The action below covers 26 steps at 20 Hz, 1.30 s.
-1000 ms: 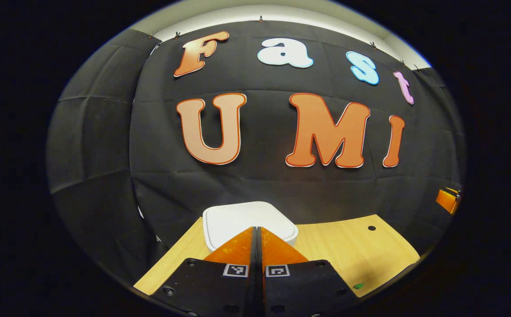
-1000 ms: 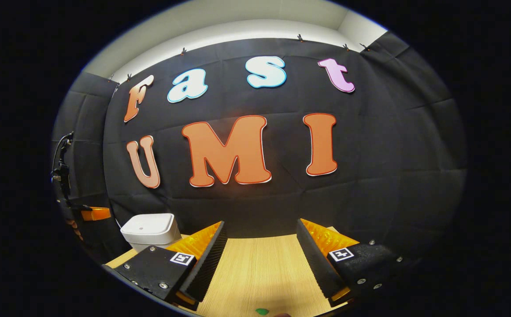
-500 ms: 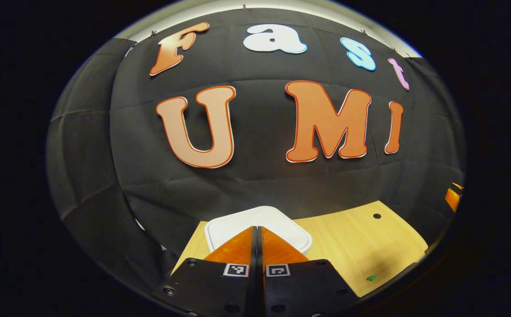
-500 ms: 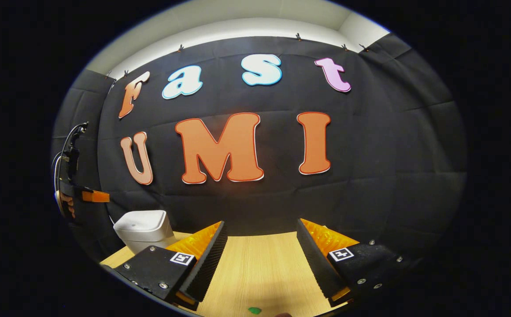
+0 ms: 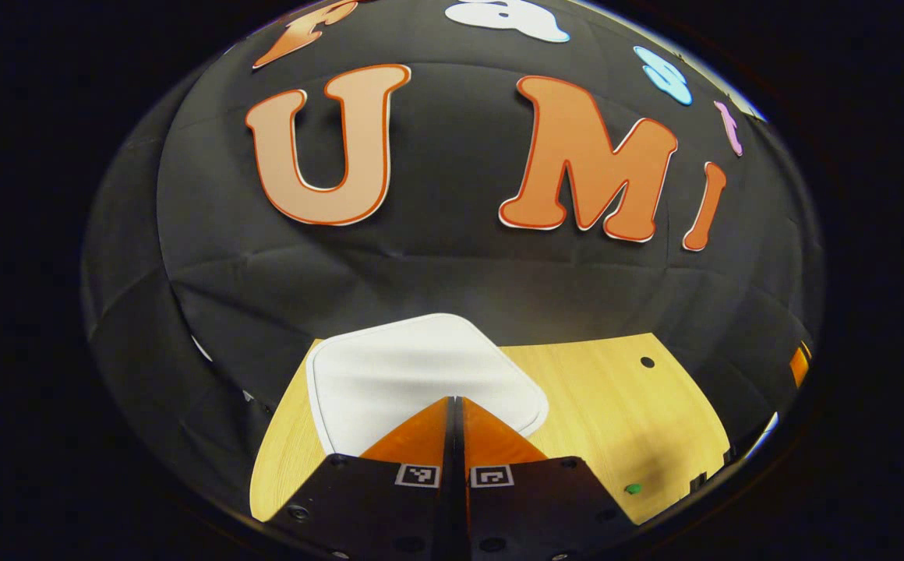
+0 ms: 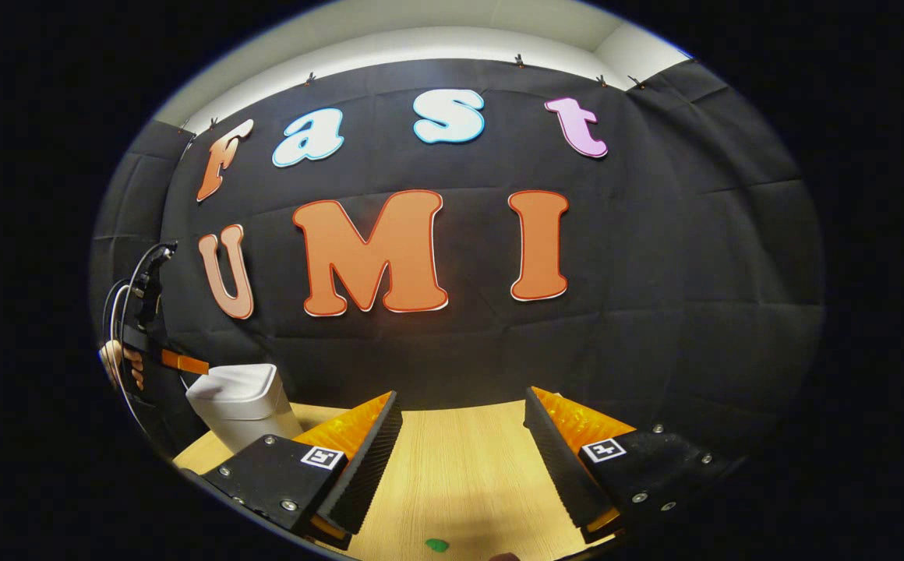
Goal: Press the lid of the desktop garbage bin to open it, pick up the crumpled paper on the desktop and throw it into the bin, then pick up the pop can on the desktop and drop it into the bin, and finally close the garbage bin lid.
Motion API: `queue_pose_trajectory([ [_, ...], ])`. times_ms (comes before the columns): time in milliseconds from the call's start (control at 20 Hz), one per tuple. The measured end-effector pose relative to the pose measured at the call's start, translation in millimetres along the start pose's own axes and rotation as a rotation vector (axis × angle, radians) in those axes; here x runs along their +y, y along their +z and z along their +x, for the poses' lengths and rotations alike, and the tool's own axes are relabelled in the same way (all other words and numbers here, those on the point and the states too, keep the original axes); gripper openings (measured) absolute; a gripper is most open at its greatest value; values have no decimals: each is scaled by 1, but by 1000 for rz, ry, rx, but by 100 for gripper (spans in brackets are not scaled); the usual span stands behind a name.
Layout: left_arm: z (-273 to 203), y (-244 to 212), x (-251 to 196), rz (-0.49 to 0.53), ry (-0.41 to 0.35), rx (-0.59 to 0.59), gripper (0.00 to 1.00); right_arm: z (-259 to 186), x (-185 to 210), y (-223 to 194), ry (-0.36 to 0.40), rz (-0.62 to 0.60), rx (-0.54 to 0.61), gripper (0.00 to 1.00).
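Observation:
The white desktop bin (image 5: 413,370) stands at the table's back left with its lid down. In the left gripper view my left gripper (image 5: 454,400) is shut with nothing between its fingers, its tips over the lid's near edge; whether they touch it I cannot tell. In the right gripper view the bin (image 6: 243,399) shows at the far left, with a hand (image 6: 119,362) holding the left gripper (image 6: 191,363) just above and behind it. My right gripper (image 6: 460,407) hangs open over the wooden table (image 6: 460,475), holding nothing.
A small green dot (image 5: 633,488) lies on the table (image 5: 623,413) to the right of the bin and shows again (image 6: 436,545) near my right gripper. A dark hole (image 5: 647,362) sits near the table's back right corner. Black cloth walls close the back and sides.
My left gripper has moved forward and tipped down toward the bin, so the lid looks larger and closer. The right gripper has barely shifted and stays open.

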<state>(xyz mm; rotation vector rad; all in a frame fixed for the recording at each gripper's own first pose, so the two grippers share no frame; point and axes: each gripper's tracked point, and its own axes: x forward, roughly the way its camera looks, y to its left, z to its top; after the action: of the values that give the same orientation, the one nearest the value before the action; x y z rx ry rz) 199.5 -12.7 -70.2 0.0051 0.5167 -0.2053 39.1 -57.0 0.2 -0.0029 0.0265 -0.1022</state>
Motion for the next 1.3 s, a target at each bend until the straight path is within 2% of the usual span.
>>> queue_pose_trajectory([
  [200,13,-23,13,-10,23,65,0,-1,-9,-10,-22,15,29,95],
  [300,13,-40,14,-14,21,133,0,-2,-8,-11,-21,22,34,95],
  [550,13,-40,16,-71,10,110,0,-2,-6,-16,-22,18,49,95],
  [750,12,-40,17,-136,-31,82,1,-3,3,-19,3,48,57,95],
  [850,10,-39,15,-135,-38,75,0,-3,8,-16,14,54,48,95],
  [950,8,-32,17,-98,-13,51,0,-4,14,-10,36,58,38,95],
  [1000,3,-32,21,-76,30,55,0,-5,20,-9,65,68,45,95],
  [1150,-21,2,18,-46,70,-82,0,-6,25,-2,97,124,34,95],
  [1300,-61,32,6,-28,83,-243,0,-6,30,-2,114,123,34,95],
])
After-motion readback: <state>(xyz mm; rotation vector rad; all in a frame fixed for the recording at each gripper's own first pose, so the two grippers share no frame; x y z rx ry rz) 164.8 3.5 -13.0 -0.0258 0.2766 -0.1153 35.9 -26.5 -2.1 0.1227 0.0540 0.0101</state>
